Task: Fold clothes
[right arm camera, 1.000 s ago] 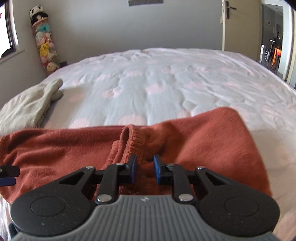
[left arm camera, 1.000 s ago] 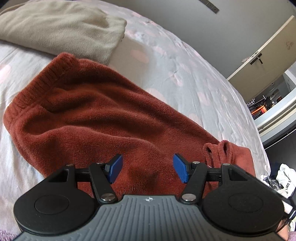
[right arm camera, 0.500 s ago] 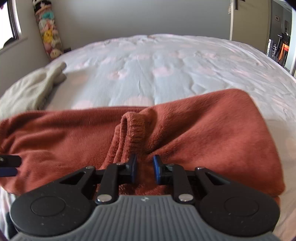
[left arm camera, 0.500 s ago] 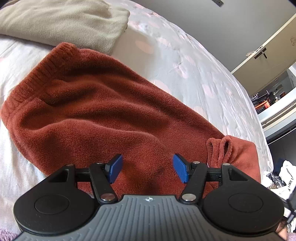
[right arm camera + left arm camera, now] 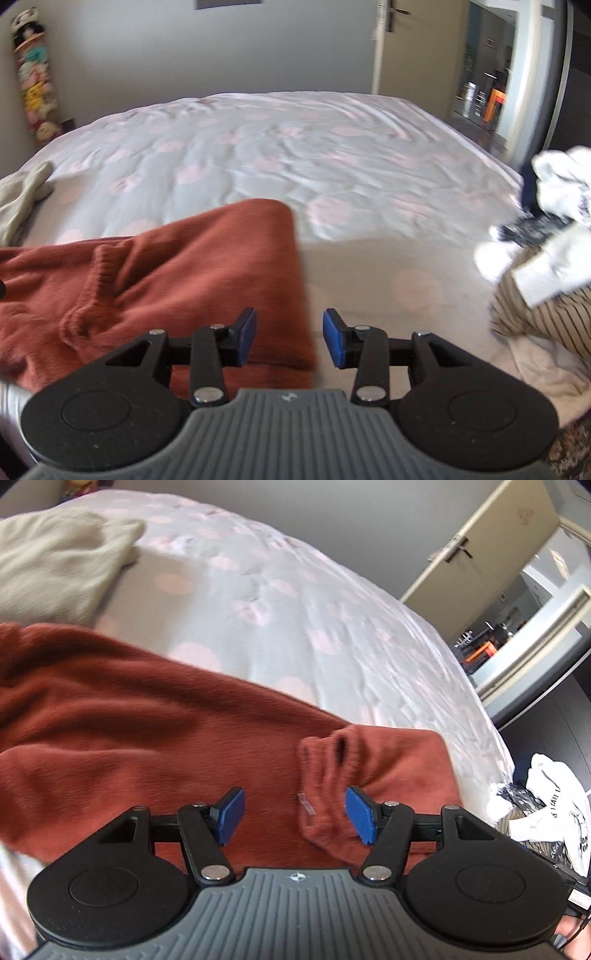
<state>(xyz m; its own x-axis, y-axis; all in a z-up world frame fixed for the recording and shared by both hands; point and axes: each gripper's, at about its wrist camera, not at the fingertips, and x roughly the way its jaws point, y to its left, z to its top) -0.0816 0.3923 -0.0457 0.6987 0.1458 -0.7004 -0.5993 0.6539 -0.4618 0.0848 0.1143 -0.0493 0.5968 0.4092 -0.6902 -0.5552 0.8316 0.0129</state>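
A rust-red fleece garment [image 5: 129, 716] lies folded across the near side of the bed, with a ribbed cuff [image 5: 332, 753] sticking up at its right part. My left gripper [image 5: 295, 818] hovers open just above the cloth beside that cuff, gripping nothing. In the right wrist view the same garment [image 5: 207, 266] fills the lower left. My right gripper [image 5: 289, 338] is over the garment's right edge; its jaws are opening and no cloth is between them.
A folded beige garment [image 5: 55, 565] lies at the far left of the bed [image 5: 277, 155]. A heap of unfolded clothes [image 5: 546, 258], white and striped, sits at the bed's right edge. An open door [image 5: 491, 550] and hallway are beyond.
My right gripper let go of the red cuff, opened, and swung right to the garment's edge. My left gripper moved right toward the cuff, staying open.
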